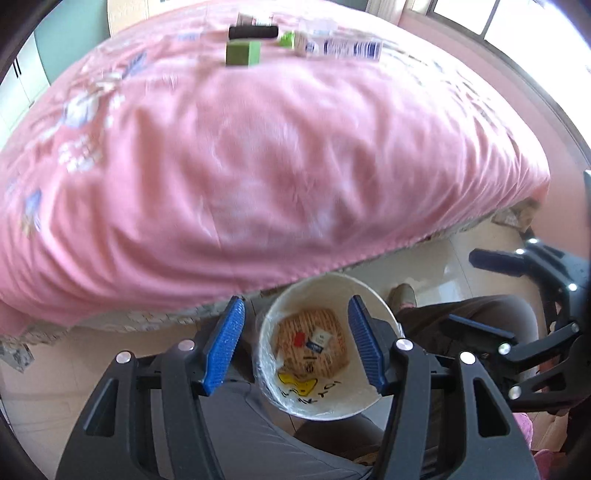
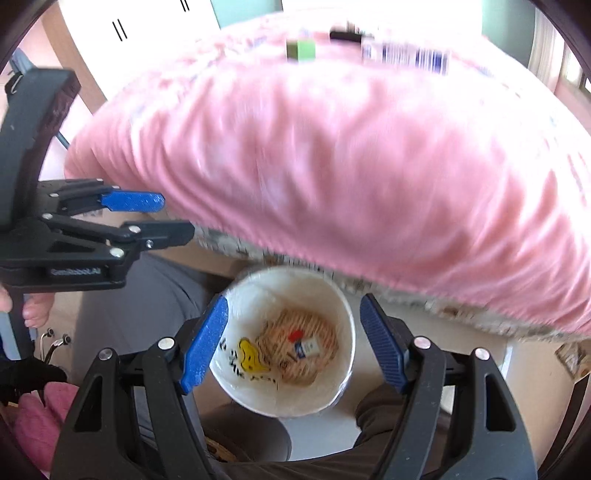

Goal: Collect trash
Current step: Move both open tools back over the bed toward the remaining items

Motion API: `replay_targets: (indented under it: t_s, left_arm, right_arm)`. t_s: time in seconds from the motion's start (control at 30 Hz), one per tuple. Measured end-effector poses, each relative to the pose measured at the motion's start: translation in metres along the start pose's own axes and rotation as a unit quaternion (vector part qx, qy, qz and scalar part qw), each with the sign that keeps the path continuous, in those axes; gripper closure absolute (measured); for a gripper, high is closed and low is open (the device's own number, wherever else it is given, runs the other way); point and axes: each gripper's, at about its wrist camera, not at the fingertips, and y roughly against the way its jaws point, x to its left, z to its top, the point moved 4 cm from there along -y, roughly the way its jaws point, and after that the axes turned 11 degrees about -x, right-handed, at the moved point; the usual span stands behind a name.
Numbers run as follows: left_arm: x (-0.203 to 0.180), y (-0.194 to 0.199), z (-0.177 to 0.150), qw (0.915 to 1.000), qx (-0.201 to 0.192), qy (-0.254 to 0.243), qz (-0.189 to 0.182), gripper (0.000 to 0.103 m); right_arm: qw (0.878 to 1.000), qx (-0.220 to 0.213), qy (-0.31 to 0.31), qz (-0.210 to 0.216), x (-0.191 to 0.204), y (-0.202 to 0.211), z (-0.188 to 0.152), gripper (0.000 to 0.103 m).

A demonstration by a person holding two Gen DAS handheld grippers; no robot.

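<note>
Below both claws, at the bottom middle of each frame, a white bin [image 1: 325, 402] stands on the tiled floor [image 1: 44, 384] between the person's knees, handy for dropping trash straight down. Some already lies in it: a tan wrapper [image 1: 314, 343] with small packets on top. The left claw [image 1: 295, 343] and right claw [image 2: 291, 343] both hang released and hold nothing. More trash waits at the top of the frame on the pink bed [image 1: 258, 166]: a green box [image 1: 242, 53], a black bar [image 1: 253, 32] and a blue-and-white pack [image 1: 351, 48], though blur leaves their kind uncertain. Windows show at the upper right, cupboards at the left.
</note>
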Motion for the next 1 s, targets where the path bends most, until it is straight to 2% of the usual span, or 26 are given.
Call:
replay_targets:
  t_s: [0.23, 0.47, 0.63, 0.8, 1.0]
  left_arm:
    - [0.003, 0.024, 0.043, 0.9990, -0.040, -0.013, 0.017, 0.038]
    - [0.017, 0.024, 0.091, 0.9979, -0.054, -0.016, 0.031, 0.037]
    - [0.027, 0.009, 0.122, 0.9973, -0.056, -0.020, 0.043, 0.036]
    - [0.036, -0.015, 0.147, 0.9977, -0.044, -0.027, 0.044, 0.036]
    - [0.048, -0.052, 0.175, 0.9980, -0.026, -0.035, 0.046, 0.036]
  right_arm:
    - [0.998, -0.061, 0.028, -0.021, -0.013, 0.046, 0.057, 0.029]
    - [0.991, -0.079, 0.093, -0.057, -0.042, 0.069, 0.116, 0.029]
    - [0.985, -0.074, 0.139, -0.064, -0.066, 0.065, 0.160, 0.028]
    - [0.980, -0.059, 0.185, -0.052, -0.085, 0.045, 0.200, 0.026]
    - [0.964, -0.005, 0.265, -0.030, -0.101, 0.001, 0.238, 0.026]
